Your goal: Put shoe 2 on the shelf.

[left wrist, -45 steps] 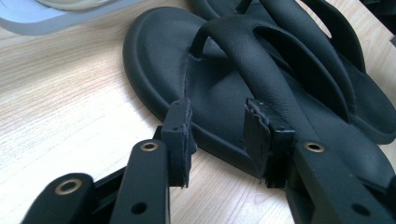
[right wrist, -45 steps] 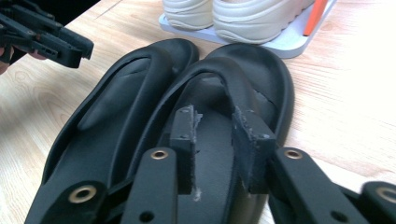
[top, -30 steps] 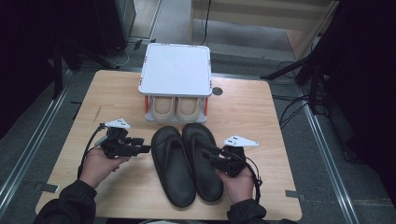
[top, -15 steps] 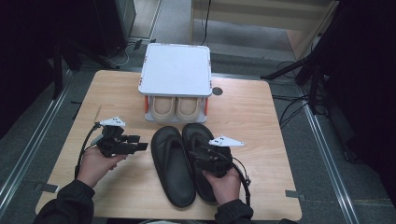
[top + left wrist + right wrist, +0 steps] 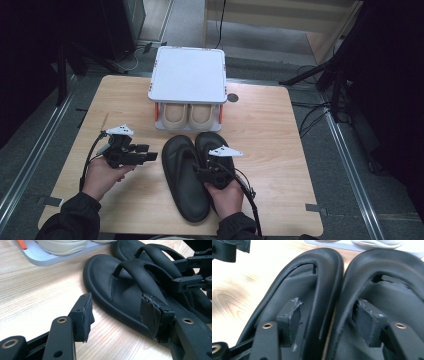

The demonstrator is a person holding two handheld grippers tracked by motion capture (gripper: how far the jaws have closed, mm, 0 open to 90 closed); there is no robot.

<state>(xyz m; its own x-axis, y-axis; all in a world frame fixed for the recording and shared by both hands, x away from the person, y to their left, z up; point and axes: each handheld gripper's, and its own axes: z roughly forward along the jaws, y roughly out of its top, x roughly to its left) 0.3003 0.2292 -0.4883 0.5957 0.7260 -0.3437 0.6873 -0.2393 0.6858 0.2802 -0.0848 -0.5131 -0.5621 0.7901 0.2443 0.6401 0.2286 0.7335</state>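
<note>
Sandals (image 5: 192, 175), matte black rubber, lie side by side.

The white flat-topped shoe rack (image 5: 187, 75) covers most of the pair of beige shoes (image 5: 189, 116) beneath it, so just their rounded toes poke out in the high view. In the left gripper view the top edge slices those beige shoes (image 5: 62, 246) off, leaving a strip of sole, and an orange piece (image 5: 21, 243) at the corner is too cropped to identify. The right black foam flip-flop sandal (image 5: 214, 150) has its heel end under the right hand (image 5: 227, 192) and the right gripper (image 5: 202, 172). In the right gripper view both sandals' heels (image 5: 329, 322) run off the bottom edge, and the wood beyond is blurred.
</note>
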